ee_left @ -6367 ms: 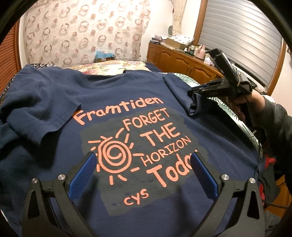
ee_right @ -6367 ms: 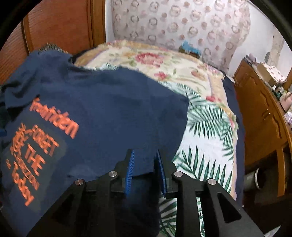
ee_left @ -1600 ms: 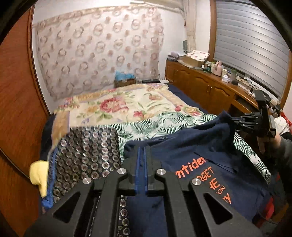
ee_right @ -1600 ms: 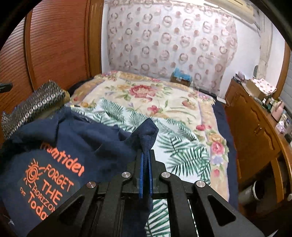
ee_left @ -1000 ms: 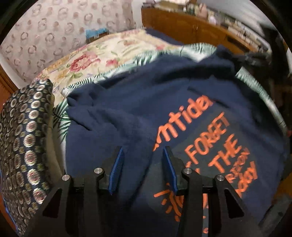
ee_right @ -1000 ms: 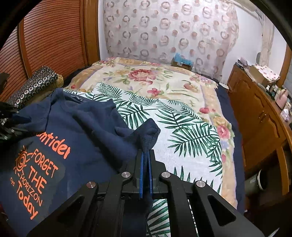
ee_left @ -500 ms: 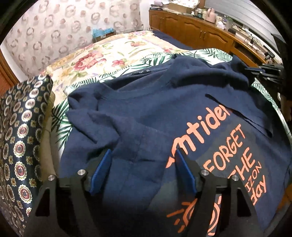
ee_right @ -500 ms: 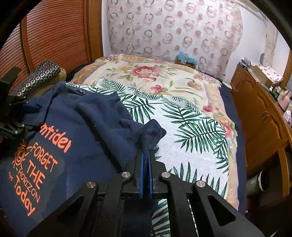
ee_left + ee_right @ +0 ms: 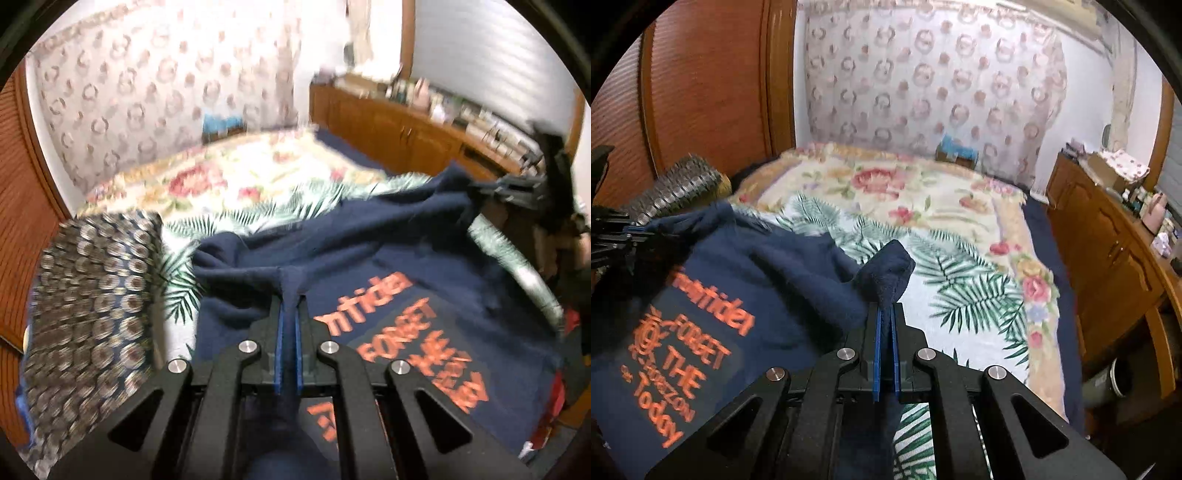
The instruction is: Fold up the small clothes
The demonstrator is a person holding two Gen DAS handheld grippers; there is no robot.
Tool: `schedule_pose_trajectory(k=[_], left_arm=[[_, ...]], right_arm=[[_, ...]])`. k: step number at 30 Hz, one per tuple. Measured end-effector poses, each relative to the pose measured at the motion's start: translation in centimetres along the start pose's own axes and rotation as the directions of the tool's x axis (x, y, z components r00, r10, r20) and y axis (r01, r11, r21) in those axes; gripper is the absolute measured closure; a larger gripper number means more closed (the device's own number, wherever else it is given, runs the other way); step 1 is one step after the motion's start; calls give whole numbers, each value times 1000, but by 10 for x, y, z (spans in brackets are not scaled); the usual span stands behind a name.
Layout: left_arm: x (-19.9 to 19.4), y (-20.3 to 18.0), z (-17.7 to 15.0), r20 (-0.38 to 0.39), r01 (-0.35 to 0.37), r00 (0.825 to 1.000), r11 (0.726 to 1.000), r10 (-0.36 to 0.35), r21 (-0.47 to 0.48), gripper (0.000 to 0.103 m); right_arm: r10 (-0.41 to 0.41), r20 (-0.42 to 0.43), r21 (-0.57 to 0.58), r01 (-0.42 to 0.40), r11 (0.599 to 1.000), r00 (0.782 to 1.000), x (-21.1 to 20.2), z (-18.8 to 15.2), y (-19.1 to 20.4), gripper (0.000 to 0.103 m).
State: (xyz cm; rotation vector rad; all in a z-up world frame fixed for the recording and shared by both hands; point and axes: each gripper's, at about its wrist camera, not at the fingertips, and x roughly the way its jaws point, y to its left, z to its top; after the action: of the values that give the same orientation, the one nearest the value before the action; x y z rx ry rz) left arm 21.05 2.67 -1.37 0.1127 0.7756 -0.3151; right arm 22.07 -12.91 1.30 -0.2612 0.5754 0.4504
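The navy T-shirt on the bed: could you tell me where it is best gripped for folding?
Pinch the navy T-shirt at its two upper corners, coming in low from the hem side; the fabric bunches there into ridges. The left gripper and right gripper are clamped there.

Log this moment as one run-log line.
task: fold small clothes | left gripper: shut on navy T-shirt | right gripper: shut on T-shirt edge | shirt: print up, on leaf-print blanket | fold: not yet done
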Motion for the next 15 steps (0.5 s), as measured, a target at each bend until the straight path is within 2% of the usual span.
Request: schedule_pose_trajectory(k=[4,7,11,15], left_arm=[[-63,-6,-21,87,25,996,1000,-25,1,98],[-111,-5,-50,145,31,989,999,-27,-30,98],[-166,-1,-103,186,-5,982,996,21,-84,98],[-194,1,-140,194,-28,980,991,53,-131,98]], right_arm=[[33,57,-1,-33,999,998,-51,-14,9,99],[61,74,-3,-61,998,995,-89,-37,14,99],[96,52,8,-97,995,994,-131,-79,19,99],[122,16,18,-122,992,992,-167,-119,24,99]])
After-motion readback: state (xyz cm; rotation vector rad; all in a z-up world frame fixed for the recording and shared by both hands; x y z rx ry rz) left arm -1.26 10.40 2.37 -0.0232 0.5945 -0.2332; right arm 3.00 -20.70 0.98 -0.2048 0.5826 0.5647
